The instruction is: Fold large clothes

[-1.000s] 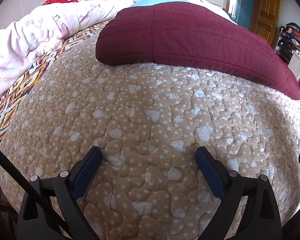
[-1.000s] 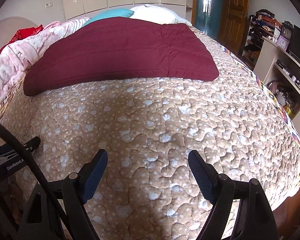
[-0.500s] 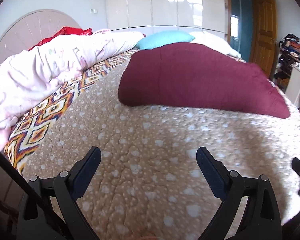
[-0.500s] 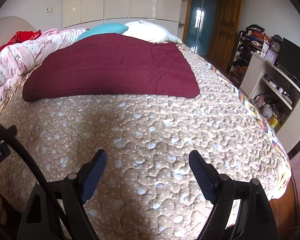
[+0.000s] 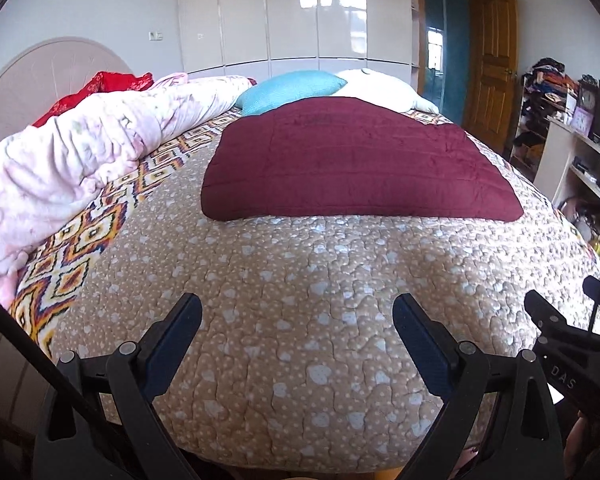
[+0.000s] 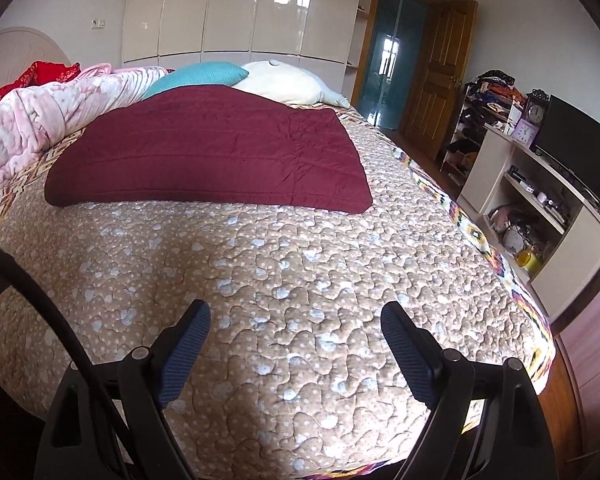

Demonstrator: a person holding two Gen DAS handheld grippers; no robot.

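Partly cut off: right gripper (image 5: 572, 344)

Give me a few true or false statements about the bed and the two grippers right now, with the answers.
1. The maroon blanket lies flat on the bed. True.
2. The left gripper clamps the maroon blanket. False: its jaws are empty, over the tan quilt.
3. A turquoise pillow lies beyond the blanket. True.
4. The right gripper is shut. False: its jaws are opening, with nothing between them.
5. The pink comforter covers the blanket. False: it is bunched beside it.
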